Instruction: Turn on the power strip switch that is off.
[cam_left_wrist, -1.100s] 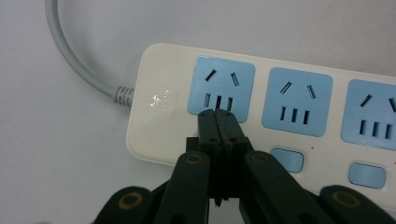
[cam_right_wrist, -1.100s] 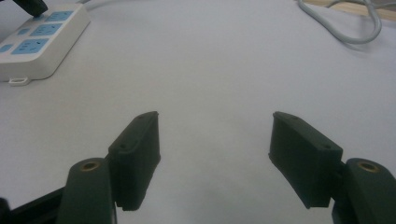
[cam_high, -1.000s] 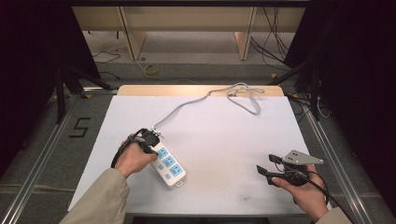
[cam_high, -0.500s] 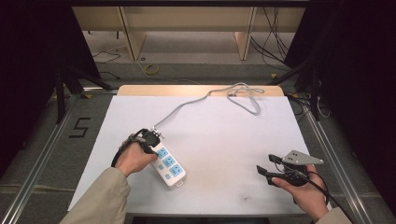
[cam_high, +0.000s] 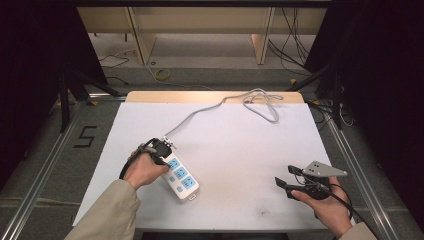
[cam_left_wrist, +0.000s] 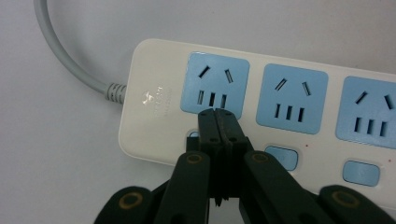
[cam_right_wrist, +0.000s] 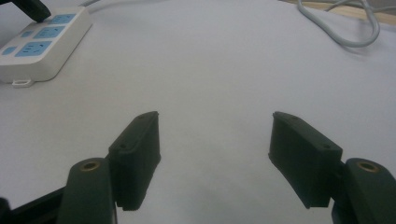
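Note:
A white power strip (cam_high: 181, 179) with three blue sockets lies on the white table mat (cam_high: 250, 145), front left. Its grey cable (cam_high: 200, 114) runs to a loose coil at the back. My left gripper (cam_high: 165, 156) is shut, with nothing between the jaws. In the left gripper view its joined tips (cam_left_wrist: 217, 116) rest on the strip (cam_left_wrist: 154, 121) just below the first socket, over a small blue button. My right gripper (cam_high: 286, 176) stands open at the front right, above bare mat. The right gripper view shows its jaws (cam_right_wrist: 215, 121) wide apart and the strip (cam_right_wrist: 44, 37) far to the left.
The coiled cable (cam_high: 264, 104) lies near the mat's back edge, beside a wooden strip (cam_high: 150, 96). Metal rails run along both sides of the table. Shelving and loose cables stand on the floor behind.

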